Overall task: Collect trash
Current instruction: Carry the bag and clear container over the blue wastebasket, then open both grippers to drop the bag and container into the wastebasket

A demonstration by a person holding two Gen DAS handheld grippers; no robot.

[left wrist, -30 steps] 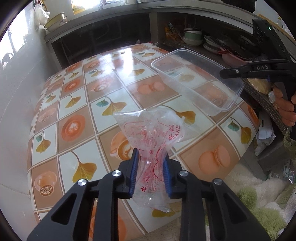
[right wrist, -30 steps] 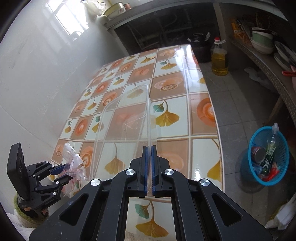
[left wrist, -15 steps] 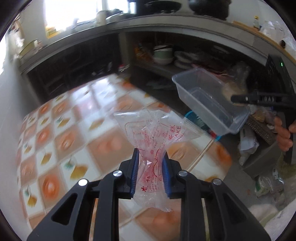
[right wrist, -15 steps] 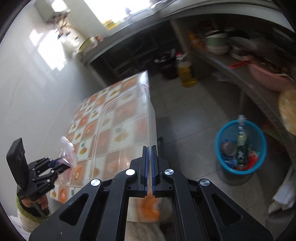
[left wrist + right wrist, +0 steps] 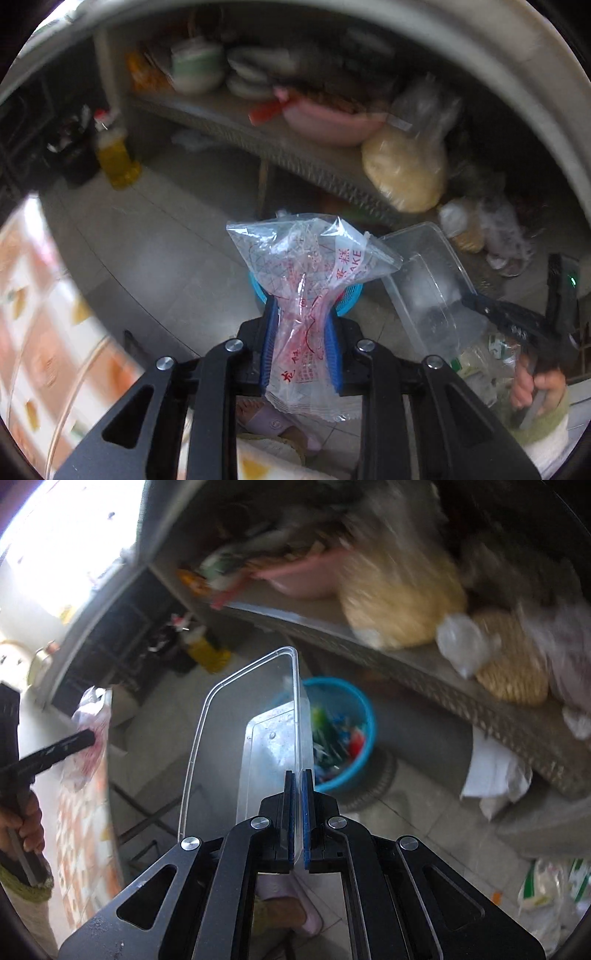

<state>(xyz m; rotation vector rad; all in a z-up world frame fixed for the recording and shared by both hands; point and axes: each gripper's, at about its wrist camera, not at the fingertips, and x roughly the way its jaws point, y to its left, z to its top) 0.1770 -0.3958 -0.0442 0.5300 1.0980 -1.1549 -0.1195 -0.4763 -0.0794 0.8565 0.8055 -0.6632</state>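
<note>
My left gripper is shut on a crumpled clear wrapper with red print, held over the floor. Behind the wrapper shows part of the blue trash basket, mostly hidden. My right gripper is shut on the rim of a clear plastic container, which hangs tilted above the floor just left of the blue trash basket holding several pieces of litter. In the left wrist view the container and right gripper sit at the right. The right wrist view has the left gripper with the wrapper at its left edge.
A low shelf behind the basket carries bowls, a pink basin and bagged goods. A yellow oil bottle stands on the floor at left. The patterned table's edge lies at lower left. A slippered foot shows below.
Both grippers have swung off the patterned table and out over the floor toward the blue basket, each keeping its load. The container now hangs lower, close beside the basket.
</note>
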